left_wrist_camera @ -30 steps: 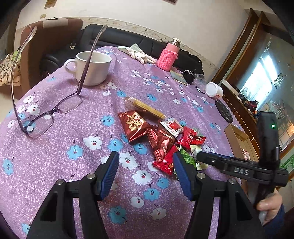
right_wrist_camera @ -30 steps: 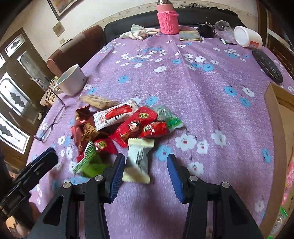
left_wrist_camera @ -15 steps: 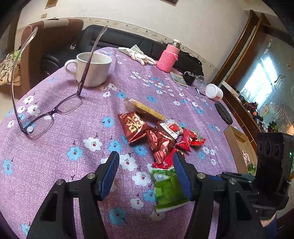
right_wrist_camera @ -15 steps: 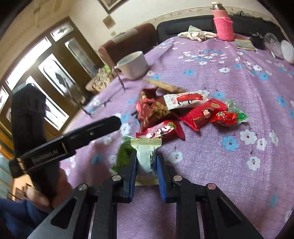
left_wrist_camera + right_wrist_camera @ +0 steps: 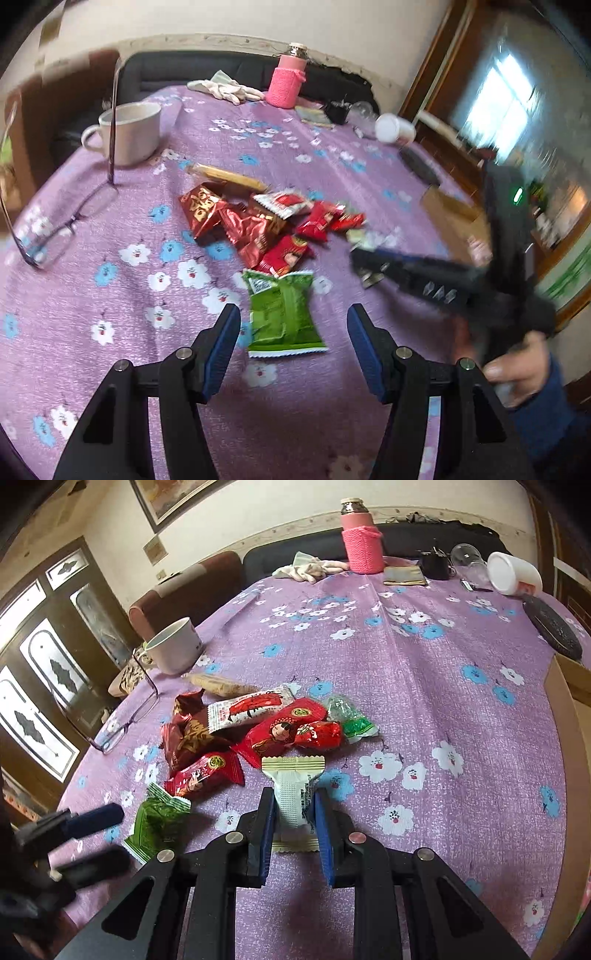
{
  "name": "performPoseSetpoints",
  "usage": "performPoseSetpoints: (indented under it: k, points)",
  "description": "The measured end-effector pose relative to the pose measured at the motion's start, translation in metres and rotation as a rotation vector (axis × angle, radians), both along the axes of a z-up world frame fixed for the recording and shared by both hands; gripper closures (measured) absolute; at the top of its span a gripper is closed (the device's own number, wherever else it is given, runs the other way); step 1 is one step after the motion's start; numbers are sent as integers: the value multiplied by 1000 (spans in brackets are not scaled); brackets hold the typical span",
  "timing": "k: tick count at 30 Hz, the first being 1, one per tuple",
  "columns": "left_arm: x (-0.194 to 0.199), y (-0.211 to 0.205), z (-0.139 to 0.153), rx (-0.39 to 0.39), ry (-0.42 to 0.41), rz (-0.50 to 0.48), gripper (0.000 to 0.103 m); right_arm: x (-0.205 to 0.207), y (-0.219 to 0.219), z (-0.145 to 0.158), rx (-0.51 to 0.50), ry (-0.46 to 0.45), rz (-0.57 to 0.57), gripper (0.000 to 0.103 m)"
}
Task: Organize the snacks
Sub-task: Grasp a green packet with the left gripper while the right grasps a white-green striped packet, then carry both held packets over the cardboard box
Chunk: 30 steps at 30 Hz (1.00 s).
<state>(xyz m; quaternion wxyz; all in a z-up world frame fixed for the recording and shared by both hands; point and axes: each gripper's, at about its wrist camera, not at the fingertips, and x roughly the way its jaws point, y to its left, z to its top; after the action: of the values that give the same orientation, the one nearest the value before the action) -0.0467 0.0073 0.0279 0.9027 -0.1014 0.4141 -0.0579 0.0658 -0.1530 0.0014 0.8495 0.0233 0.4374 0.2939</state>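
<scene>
The green packet [image 5: 282, 314] is lying on the purple surface [image 5: 110, 332] between the left gripper [image 5: 293, 349] jaws, which are closing but not yet touching it, its long axis running away from them. The right gripper [image 5: 293, 823] is clamping the white packet [image 5: 295, 794]; red snacks [image 5: 258, 225] are crowding just beyond.

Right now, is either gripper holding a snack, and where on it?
The right gripper pinches the white packet across its middle. The left gripper holds nothing; its closing jaws straddle the green packet.
</scene>
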Motion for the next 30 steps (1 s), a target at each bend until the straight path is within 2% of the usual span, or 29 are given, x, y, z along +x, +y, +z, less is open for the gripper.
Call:
performPoseSetpoints:
  k: [2,3,6,9,11,12,15,21,24,30]
  points:
    - [4,-2,-6,8,33,4,70,-1,0,0,1,2,-5,80]
    - [6,-1,-7,-4,42,5,73,0,-1,-1,2,2,-7,80]
    - [12,0,-10,-30,61,-2,74,0,0,-2,-2,1,-7,79]
    - [20,-7,-13,-18,83,-28,72,0,3,-2,-8,-2,-8,79]
    - [23,-10,-14,-8,94,-20,59,-1,3,-3,-8,-3,-8,79]
    - [25,-10,-17,-5,108,-18,58,-1,3,-2,-8,-4,-9,79]
    - [30,-11,-19,-3,117,-21,58,-1,4,-3,-10,-4,-8,79]
    - [35,-17,-17,-7,92,-35,65,0,-1,-1,9,-2,-18,79]
    - [32,-22,-11,-18,61,-59,66,1,-3,2,17,-10,-32,80]
    - [38,-36,6,10,33,-74,66,3,-14,9,44,-28,-71,80]
